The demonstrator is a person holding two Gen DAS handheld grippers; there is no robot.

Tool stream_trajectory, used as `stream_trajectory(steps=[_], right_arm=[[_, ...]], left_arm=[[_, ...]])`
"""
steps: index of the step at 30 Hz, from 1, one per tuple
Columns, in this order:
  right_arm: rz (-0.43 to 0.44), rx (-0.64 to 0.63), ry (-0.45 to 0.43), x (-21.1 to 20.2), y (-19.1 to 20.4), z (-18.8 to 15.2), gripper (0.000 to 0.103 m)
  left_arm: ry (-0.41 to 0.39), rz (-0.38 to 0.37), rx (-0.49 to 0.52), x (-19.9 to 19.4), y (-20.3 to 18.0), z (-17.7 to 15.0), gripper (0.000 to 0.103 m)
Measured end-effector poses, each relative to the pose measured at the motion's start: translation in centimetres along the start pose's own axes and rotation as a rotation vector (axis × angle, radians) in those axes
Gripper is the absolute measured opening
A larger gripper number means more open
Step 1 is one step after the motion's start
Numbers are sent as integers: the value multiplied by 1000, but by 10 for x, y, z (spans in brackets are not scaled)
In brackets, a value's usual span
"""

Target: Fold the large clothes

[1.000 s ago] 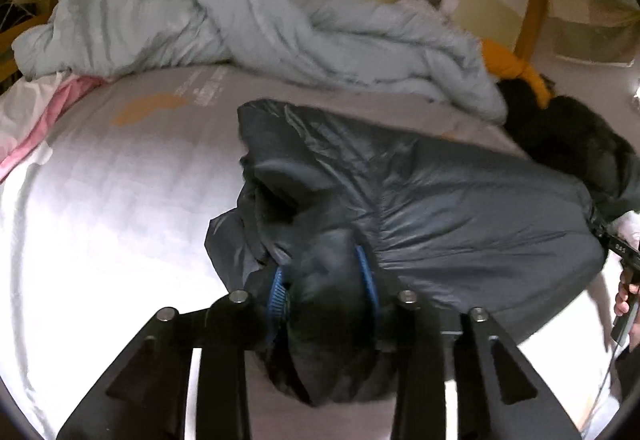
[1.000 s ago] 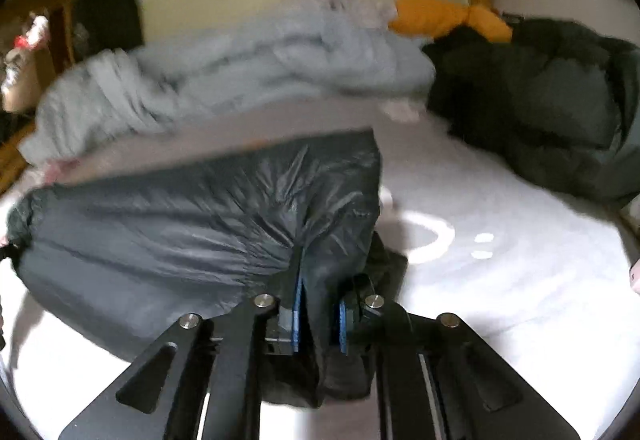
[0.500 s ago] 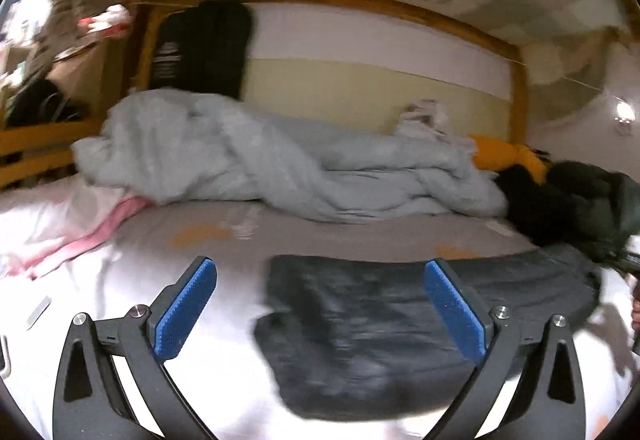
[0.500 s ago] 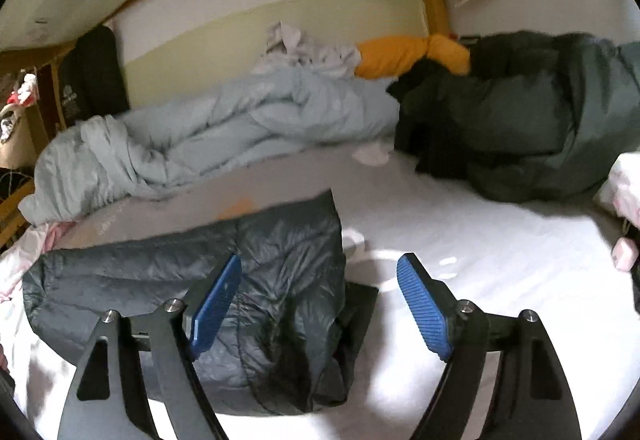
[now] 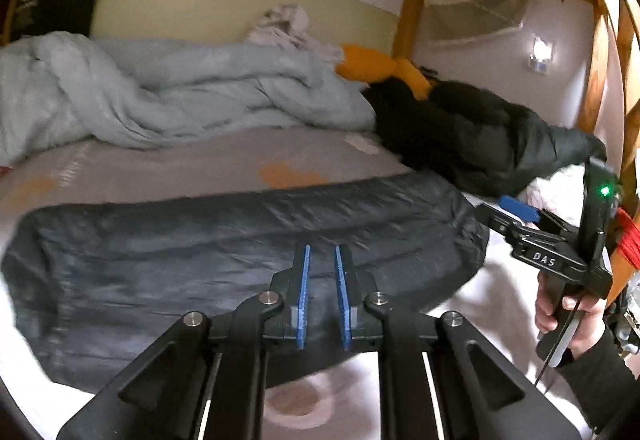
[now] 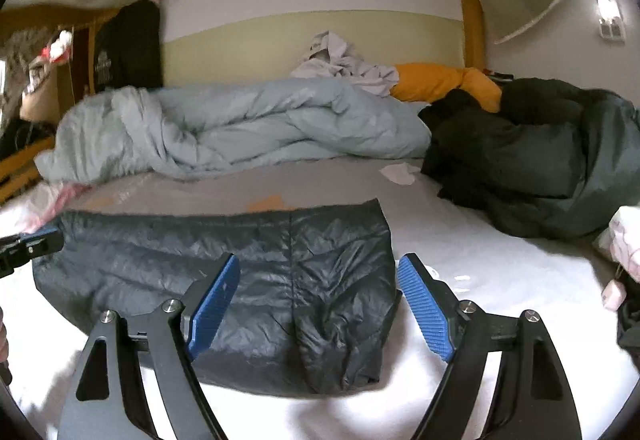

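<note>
A dark grey puffer jacket [image 5: 240,240] [image 6: 280,260] lies folded into a long flat band across the white bed sheet [image 6: 480,260]. My left gripper [image 5: 322,252] hovers above the jacket's near edge; its blue pads are closing, almost together, with nothing between them. My right gripper [image 6: 319,264] stands open over the jacket's right end, no cloth between its pads. In the left wrist view the right gripper [image 5: 516,210] shows at the right edge, held by a hand [image 5: 576,320]. The left gripper's tip [image 6: 32,244] pokes into the right wrist view at the far left.
A crumpled light blue duvet [image 6: 240,128] lies along the back of the bed. An orange pillow [image 6: 440,82] and a heap of dark coats [image 6: 540,152] fill the back right. Pink cloth [image 6: 628,240] sits at the right edge. A wooden bed post [image 5: 408,16] stands behind.
Both grippers let go of the jacket and drew back and up from it. The left gripper swung right, opened wide, then closed nearly together. The jacket now lies flat.
</note>
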State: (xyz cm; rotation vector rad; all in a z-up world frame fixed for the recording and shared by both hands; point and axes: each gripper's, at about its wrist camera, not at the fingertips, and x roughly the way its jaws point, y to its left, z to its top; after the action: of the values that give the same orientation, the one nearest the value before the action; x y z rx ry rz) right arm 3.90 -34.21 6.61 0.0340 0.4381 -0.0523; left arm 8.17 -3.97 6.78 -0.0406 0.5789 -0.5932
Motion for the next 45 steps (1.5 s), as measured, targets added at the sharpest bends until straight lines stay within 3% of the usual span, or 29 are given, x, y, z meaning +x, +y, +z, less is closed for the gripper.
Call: stream_trajectory(steps=[3,5,10,14,17,21,23,26,28,30,33,35,39,40,42,45], right_arm=[[3,3,25,5,-1,-3,83],[5,20,36,8,-4,-3,83],[-3,34,47,10,-7,-3,83],[9,33,70,14,-5,-5,82],[56,27,99,17,5,-5,69],[153,44,142,21,22,0,54],[197,61,184,29,34,4,52],[191,47,217,39,55,10,49],[106,13,163,34,64,20,44],[40,32,44,17,66,34,44],[51,31,-40,2,70,53,44],[140,8,12,7,80,62,43],[317,-19,235,51,116,58,21],[318,-36,290,67,127,54,14],[299,-64,376,93,143,41,13],[337,-17,529,137,153,19,12]], left_arm=[[108,57,-29,34,-8,-6,12],[179,73,-111,56,4,-16,12],[242,90,-157,90,20,-39,7],[221,132,-157,106,27,-53,4],[198,152,-135,108,24,-58,3],[179,91,-202,106,38,-61,4],[168,77,-219,104,42,-62,4],[165,94,-203,103,39,-61,4],[164,93,-203,102,39,-62,4],[163,82,-210,102,41,-62,4],[163,64,-224,101,45,-63,4],[161,44,-239,102,49,-63,4],[157,-18,-296,100,60,-65,4],[156,-26,-303,100,61,-65,4],[156,-29,-307,99,62,-66,4],[155,-33,-311,99,61,-66,4]])
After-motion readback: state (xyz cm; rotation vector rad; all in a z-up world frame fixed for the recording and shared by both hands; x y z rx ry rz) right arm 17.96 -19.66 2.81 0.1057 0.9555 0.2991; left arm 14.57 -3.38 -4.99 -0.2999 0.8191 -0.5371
